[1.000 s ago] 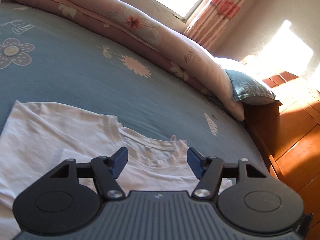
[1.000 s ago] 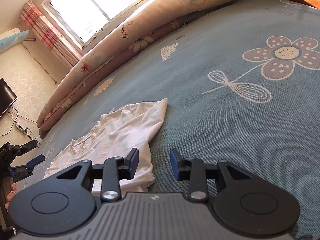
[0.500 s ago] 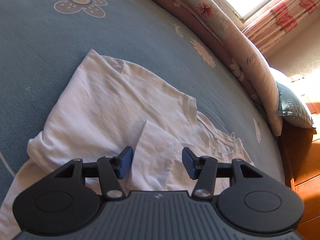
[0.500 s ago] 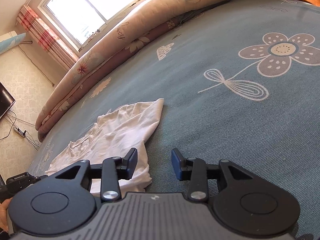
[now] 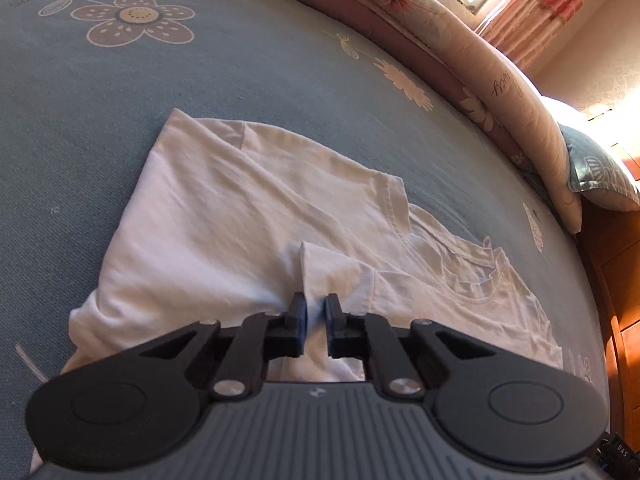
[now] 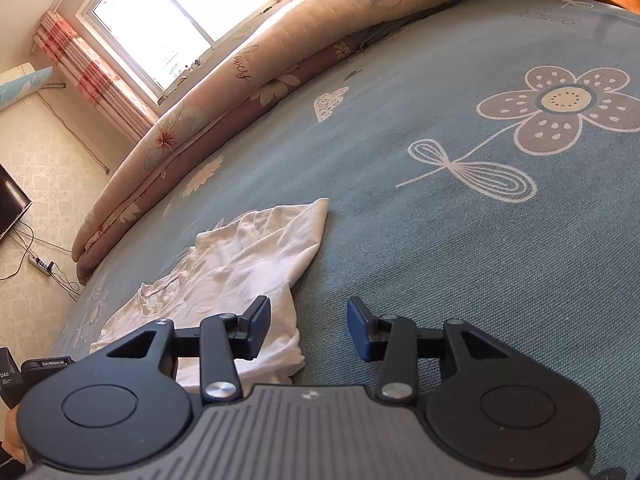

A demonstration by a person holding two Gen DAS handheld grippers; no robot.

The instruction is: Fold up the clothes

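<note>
A white T-shirt lies rumpled on the blue flowered bedspread, its neckline toward the right in the left wrist view. My left gripper is shut on a raised fold of the shirt's cloth, a sleeve edge, pinched between its blue pads. In the right wrist view the same T-shirt lies to the left, and my right gripper hovers over its near corner. Its jaws are opening, with only the shirt's edge and bedspread under the gap, and the pads press on nothing.
A rolled pink floral quilt runs along the bed's far side below a bright window. A blue pillow sits by the wooden headboard. A power strip and cables lie on the floor at the left.
My left gripper dropped toward the shirt, then its jaws shut on a fold of cloth. My right gripper stayed in place and its jaws spread a little wider.
</note>
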